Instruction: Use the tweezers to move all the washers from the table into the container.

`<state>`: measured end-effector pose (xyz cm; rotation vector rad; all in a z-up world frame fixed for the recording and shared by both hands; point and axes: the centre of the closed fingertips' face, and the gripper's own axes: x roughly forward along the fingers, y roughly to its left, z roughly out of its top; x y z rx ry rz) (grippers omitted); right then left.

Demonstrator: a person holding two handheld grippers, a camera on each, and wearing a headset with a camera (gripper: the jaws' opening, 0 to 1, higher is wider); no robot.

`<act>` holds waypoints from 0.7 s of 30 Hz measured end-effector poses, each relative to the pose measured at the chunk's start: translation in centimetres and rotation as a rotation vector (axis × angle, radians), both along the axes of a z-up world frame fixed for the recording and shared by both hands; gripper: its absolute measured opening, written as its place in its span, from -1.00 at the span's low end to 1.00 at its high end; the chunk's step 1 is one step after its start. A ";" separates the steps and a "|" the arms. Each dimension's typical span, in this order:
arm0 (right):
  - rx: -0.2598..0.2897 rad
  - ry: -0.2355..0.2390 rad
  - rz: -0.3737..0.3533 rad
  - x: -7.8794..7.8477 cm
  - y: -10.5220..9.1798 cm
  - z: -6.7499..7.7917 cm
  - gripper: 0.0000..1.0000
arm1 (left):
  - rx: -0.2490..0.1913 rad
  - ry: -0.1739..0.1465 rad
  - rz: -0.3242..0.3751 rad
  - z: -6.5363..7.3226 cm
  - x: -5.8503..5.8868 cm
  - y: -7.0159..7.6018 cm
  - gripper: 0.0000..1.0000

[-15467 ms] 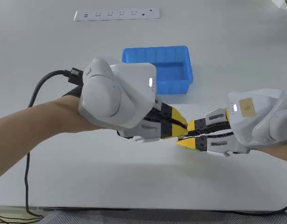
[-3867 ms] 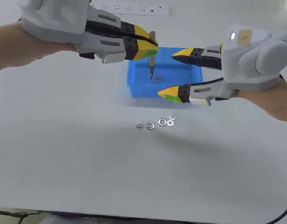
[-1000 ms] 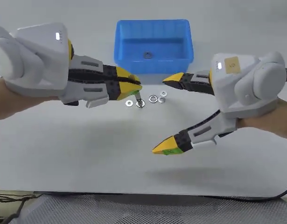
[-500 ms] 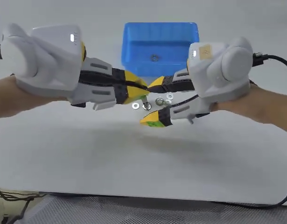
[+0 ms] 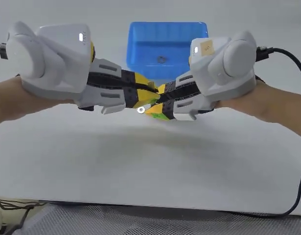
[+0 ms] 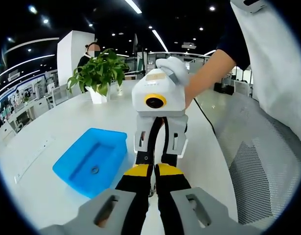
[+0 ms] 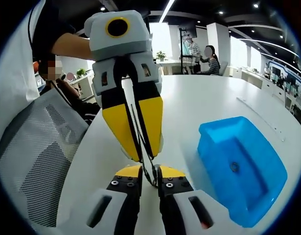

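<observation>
Coming in from 9 o'clock in the head view, the left gripper [image 5: 150, 97] is clamped narrow on the tweezers [image 7: 146, 164]. It meets the right gripper [image 5: 159, 100] tip to tip; that one reaches in from 3 o'clock, pinched narrow on the far end of the same tweezers. One washer [image 5: 140, 109] lies on the white surface [image 5: 150, 166] just beneath the meeting tips, and at 12 o'clock from them sits the blue container [image 5: 138, 46] with a second washer [image 5: 161, 59] inside.

Glossy blue plastic container [image 5: 144, 49]
</observation>
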<state>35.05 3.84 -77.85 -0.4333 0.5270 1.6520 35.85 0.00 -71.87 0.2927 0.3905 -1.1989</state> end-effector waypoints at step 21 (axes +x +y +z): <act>0.018 -0.080 0.022 0.0 0.0 0.1 -0.82 | 0.002 0.050 0.046 0.1 0.3 0.0 -0.82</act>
